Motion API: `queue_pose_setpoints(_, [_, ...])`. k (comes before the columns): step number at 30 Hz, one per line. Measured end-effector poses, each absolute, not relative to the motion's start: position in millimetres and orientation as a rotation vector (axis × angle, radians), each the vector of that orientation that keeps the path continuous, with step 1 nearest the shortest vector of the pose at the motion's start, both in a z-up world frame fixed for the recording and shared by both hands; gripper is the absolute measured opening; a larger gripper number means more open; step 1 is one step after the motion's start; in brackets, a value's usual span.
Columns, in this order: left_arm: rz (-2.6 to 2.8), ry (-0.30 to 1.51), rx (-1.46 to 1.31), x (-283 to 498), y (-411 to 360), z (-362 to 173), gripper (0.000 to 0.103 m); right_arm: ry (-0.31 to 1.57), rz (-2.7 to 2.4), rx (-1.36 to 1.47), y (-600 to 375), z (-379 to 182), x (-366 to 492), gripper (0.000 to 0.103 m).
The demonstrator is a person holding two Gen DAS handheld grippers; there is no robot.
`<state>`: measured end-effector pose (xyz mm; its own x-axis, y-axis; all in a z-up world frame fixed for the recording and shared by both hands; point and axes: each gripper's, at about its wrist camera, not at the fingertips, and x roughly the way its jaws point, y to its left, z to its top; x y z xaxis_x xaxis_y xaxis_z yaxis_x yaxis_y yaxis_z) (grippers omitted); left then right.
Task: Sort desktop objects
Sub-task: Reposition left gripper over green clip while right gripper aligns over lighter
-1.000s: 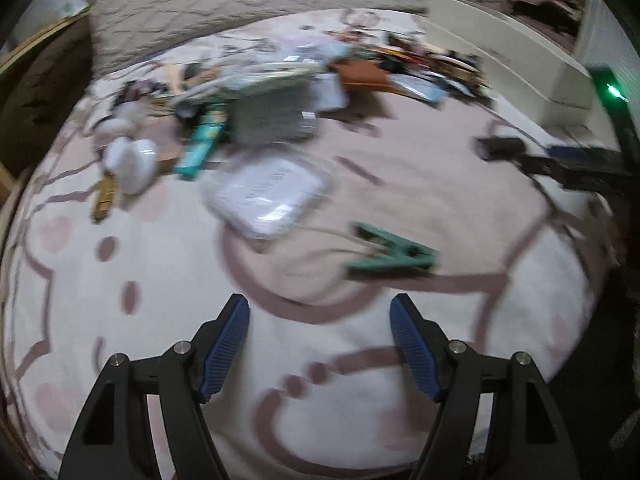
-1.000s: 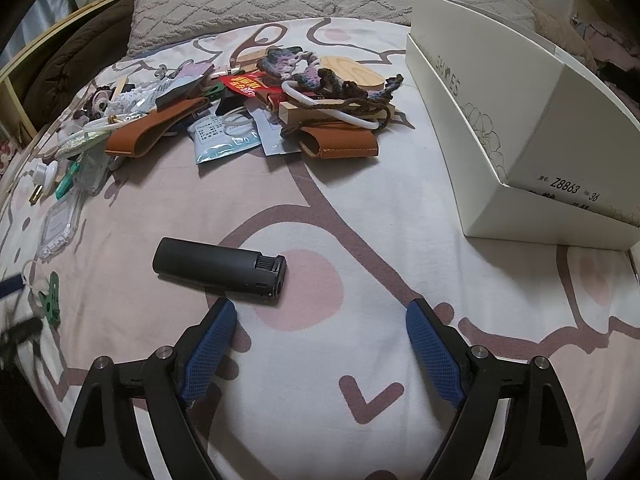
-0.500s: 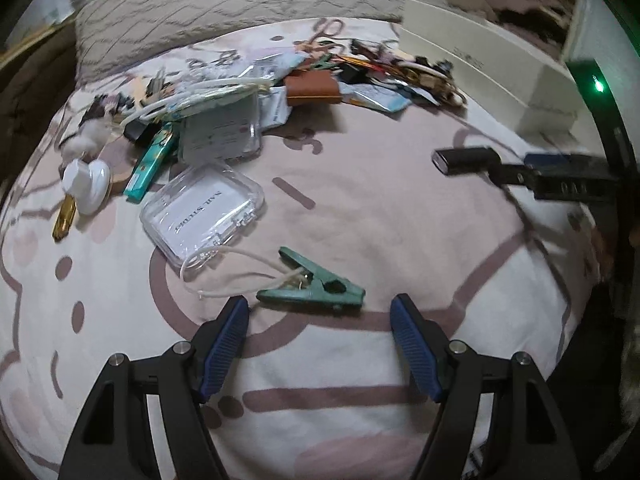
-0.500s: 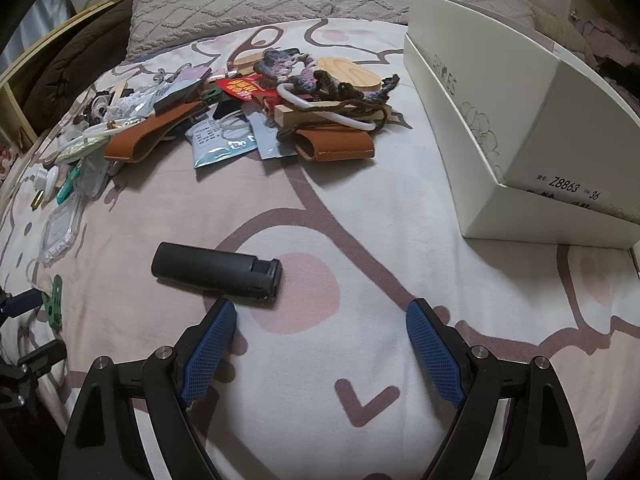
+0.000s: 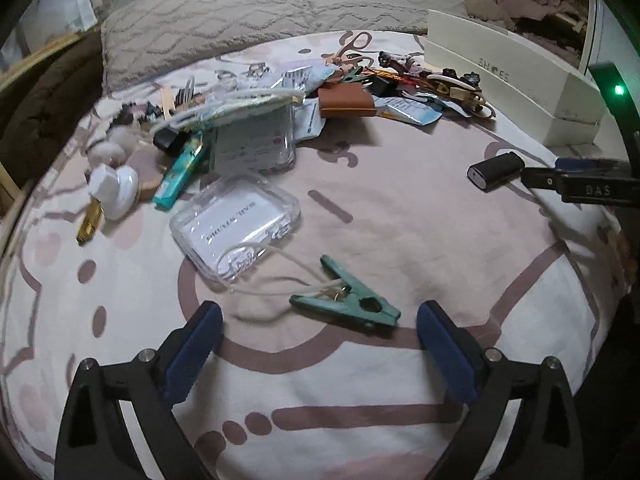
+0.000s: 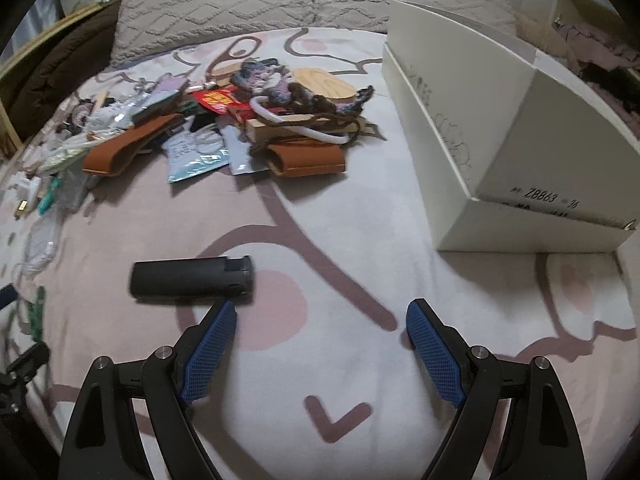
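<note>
L fingers (image 5: pixel 319 322) just spread wider, green clip (image 5: pixel 347 306) lying crosswise betw them, untouched, R fingers (image 6: pixel 321 318) spread.

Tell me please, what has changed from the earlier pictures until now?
The left gripper has closed in on the green clip and its jaws have just been opening wider; the clip lies just ahead of them, not gripped. The right gripper stayed open and empty, with the black lighter lying just beyond its left finger.

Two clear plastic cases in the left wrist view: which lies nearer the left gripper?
The flat clear case with the white label, beside the green clip. The other clear case sits farther back, propped against the clutter.
</note>
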<state>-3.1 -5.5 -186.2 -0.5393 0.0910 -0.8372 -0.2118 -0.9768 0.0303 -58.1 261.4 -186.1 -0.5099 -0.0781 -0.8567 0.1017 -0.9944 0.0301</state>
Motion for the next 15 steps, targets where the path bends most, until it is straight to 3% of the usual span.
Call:
queue_pose_setpoints(6, [2.57, 0.102, -1.427, -8, -10, -189, 0.103, -0.012, -2.603, 1.466, 253, -184, -51, 0.088])
queue_pose_setpoints(9, [2.567, 0.119, -1.435, -6, -6, -192, 0.103, 0.0, -2.569, 1.447, 243, -185, -48, 0.1])
queue_pose_setpoints(15, [2.586, 0.051, -1.377, -1, -12, -196, 0.103, 0.036, -2.547, 1.407, 225, -186, -46, 0.1])
